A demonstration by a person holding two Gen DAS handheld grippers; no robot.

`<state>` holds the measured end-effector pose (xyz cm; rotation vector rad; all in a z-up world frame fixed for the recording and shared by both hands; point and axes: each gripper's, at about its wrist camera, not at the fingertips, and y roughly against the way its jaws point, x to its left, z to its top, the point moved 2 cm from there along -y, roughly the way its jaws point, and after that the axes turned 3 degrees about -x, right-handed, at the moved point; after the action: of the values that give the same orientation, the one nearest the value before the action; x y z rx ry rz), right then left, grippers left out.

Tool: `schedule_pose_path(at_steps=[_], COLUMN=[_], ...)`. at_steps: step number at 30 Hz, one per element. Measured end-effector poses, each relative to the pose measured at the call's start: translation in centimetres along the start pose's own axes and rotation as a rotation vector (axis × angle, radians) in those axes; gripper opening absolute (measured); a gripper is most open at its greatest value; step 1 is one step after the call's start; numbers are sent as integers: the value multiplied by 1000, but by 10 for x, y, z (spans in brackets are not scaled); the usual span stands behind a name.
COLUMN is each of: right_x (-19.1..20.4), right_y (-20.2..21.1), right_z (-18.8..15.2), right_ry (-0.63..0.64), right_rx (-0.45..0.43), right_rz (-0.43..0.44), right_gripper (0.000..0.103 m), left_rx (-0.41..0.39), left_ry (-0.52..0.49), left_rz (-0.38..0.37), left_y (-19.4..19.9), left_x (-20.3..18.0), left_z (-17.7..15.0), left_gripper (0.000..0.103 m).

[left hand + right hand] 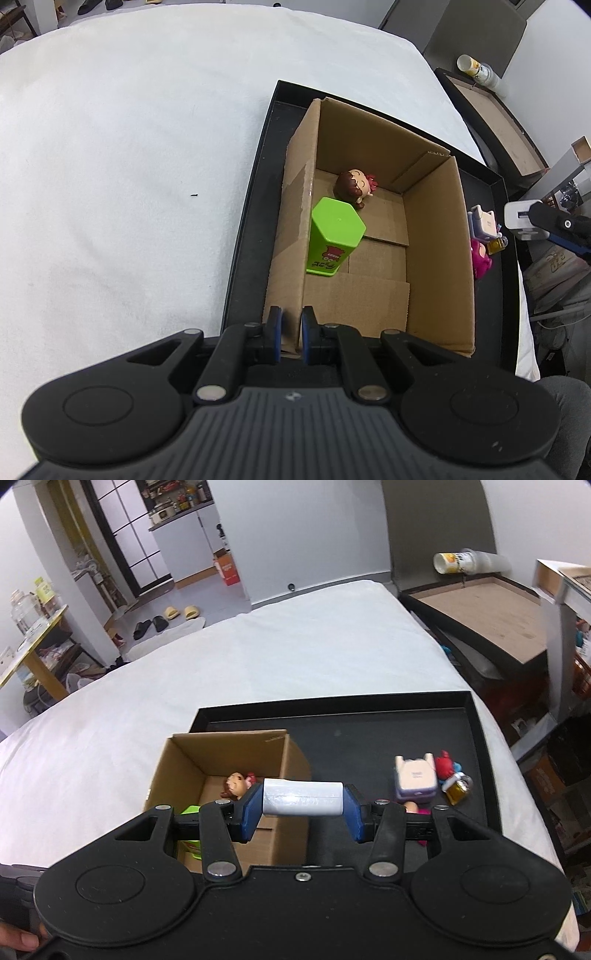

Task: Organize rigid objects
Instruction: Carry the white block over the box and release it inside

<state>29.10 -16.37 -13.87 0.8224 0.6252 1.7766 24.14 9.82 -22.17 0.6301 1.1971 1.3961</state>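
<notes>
An open cardboard box (436, 236) stands on a black tray (255, 206). Inside it a green hexagonal carton (334, 236) stands upright, with a brown-haired doll (354, 186) lying behind it. My left gripper (291, 321) is shut on the box's near wall, one pad on each side. My right gripper (302, 801) is shut on a white roll (302, 798), held crosswise above the box's (221, 753) right wall. In the left wrist view that gripper (546, 221) shows at the right edge. The doll (236, 784) and the carton (190, 810) peek out behind its fingers.
On the tray (369, 738), right of the box, lie a white and purple case (415, 779), a red toy (445, 762), an amber bottle (458, 790) and a pink toy (480, 258). The tray lies on a white cloth (258, 657). A second tray with a brown board (487, 616) and stacked cups (465, 562) stand beyond.
</notes>
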Motion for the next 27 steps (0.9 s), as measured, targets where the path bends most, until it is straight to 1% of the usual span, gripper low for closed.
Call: schedule_pose_path(at_steps=[9, 16, 17, 20, 22, 23, 27], right_x=[33, 52, 54, 57, 55, 53, 39], right_y=[-12, -25, -27, -24, -21, -20, -17], right_z=[7, 17, 19, 24, 27, 28, 25], right_ry=[72, 114, 119, 123, 115, 105, 79], right_rx=[13, 26, 25, -9, -23, -23, -18], right_rz=[34, 43, 44, 29, 29, 32, 20], right_gripper=[46, 46, 47, 58, 58, 58, 60], left_rx=[-1, 0, -1, -2, -4, -7, -3], left_ry=[-5, 1, 1, -1, 0, -3, 1], left_rz=[-13, -27, -29, -32, -41, -30, -38], left_y=[-1, -2, -2, -2, -2, -1, -2], left_x=[1, 4, 4, 4, 4, 4, 5], left_z=[0, 0, 0, 0, 0, 0, 0], left_gripper=[10, 10, 10, 10, 11, 10, 10])
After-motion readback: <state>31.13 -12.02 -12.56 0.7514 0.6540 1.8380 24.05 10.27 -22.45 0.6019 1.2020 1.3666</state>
